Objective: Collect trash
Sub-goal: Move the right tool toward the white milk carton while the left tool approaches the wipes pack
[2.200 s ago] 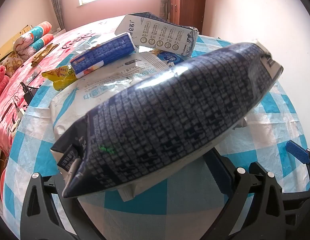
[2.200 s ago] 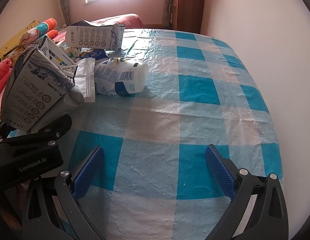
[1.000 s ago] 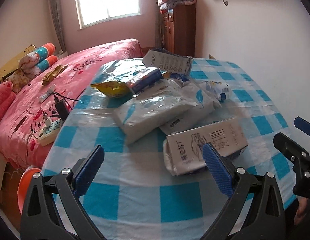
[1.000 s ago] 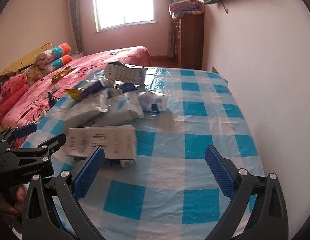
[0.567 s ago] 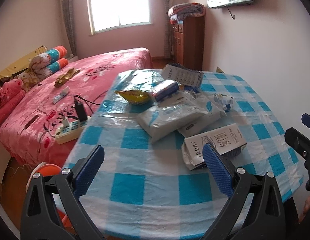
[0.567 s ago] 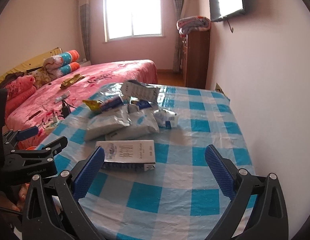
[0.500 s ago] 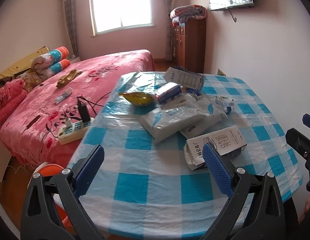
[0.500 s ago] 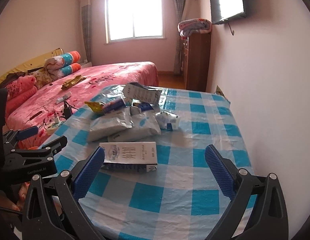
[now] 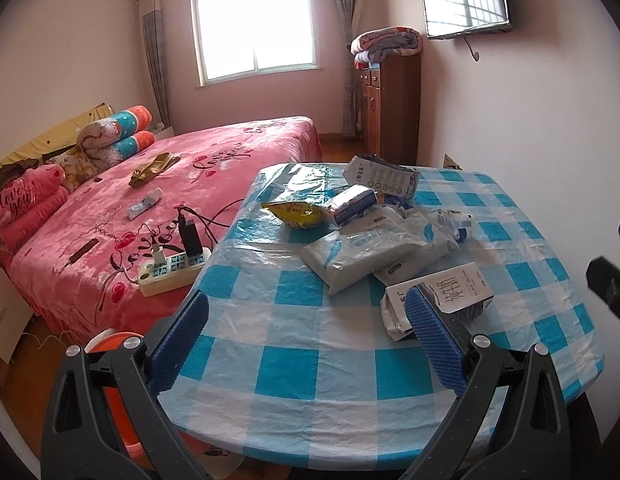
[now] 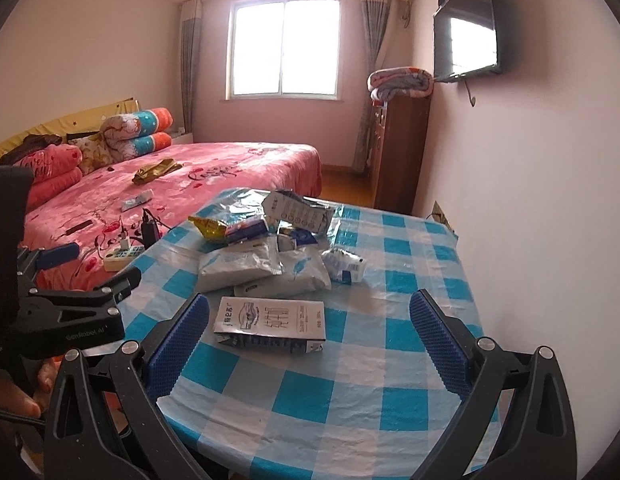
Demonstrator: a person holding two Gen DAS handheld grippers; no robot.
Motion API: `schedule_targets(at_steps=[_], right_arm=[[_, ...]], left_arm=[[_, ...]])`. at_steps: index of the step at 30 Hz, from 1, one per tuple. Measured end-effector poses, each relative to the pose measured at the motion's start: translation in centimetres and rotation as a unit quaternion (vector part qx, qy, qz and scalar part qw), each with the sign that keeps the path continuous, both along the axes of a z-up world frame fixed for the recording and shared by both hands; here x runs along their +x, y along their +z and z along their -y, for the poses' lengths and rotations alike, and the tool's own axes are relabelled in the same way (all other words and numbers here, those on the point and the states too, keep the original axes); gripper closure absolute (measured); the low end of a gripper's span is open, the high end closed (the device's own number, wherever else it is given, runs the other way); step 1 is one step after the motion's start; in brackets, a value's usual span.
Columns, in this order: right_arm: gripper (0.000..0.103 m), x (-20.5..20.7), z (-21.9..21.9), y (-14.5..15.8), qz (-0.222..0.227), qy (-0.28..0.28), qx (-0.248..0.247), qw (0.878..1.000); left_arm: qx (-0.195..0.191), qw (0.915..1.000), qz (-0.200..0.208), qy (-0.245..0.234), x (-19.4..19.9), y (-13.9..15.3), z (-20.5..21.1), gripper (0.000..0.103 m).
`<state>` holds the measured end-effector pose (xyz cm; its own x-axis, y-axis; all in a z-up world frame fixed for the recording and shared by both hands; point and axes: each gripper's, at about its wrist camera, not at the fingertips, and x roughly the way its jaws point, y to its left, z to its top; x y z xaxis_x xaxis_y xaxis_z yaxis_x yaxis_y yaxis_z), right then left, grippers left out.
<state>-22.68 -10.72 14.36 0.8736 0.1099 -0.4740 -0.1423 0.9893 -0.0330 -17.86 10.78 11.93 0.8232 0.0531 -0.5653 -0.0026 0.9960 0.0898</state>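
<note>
Trash lies piled on a blue-and-white checked table (image 9: 294, 368): a flattened milk carton (image 9: 449, 292) (image 10: 270, 326) nearest me, white plastic packs (image 9: 361, 248) (image 10: 238, 266), a yellow snack bag (image 9: 296, 212), a blue-white box (image 9: 351, 202), a second carton (image 9: 383, 178) at the back and a crumpled wrapper (image 10: 343, 266). My left gripper (image 9: 306, 344) is open and empty, held back above the table's near edge. My right gripper (image 10: 308, 344) is open and empty, above the near edge with the flat carton between its fingers' lines.
A pink bed (image 9: 150, 200) stands left of the table with a power strip (image 9: 174, 270) and cables on it. An orange bin (image 9: 114, 396) sits on the floor below the left gripper. A wall runs along the table's right side, with a wooden cabinet (image 9: 389, 108) behind.
The left gripper let go of the flattened carton, which now lies on the table. Both grippers pulled back and up from the table, so the whole pile and room show.
</note>
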Motion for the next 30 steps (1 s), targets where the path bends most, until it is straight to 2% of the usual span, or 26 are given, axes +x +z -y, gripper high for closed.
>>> schedule_targets(at_steps=[14, 24, 30], right_arm=[[0.004, -0.3, -0.3, 0.5, 0.011, 0.012, 0.005, 1.0], [0.004, 1.4, 0.3, 0.0, 0.015, 0.021, -0.001, 1.0], [0.004, 3.1, 1.1, -1.2, -0.005, 0.029, 0.023, 0.999]], left_arm=[[0.005, 0.9999, -0.008, 0.004, 0.0, -0.5, -0.3, 0.004], [0.003, 0.9996, -0.018, 0.021, 0.9, -1.2, -0.8, 0.004], [0.007, 0.9996, -0.026, 0.012, 1.7, -1.8, -0.5, 0.004]])
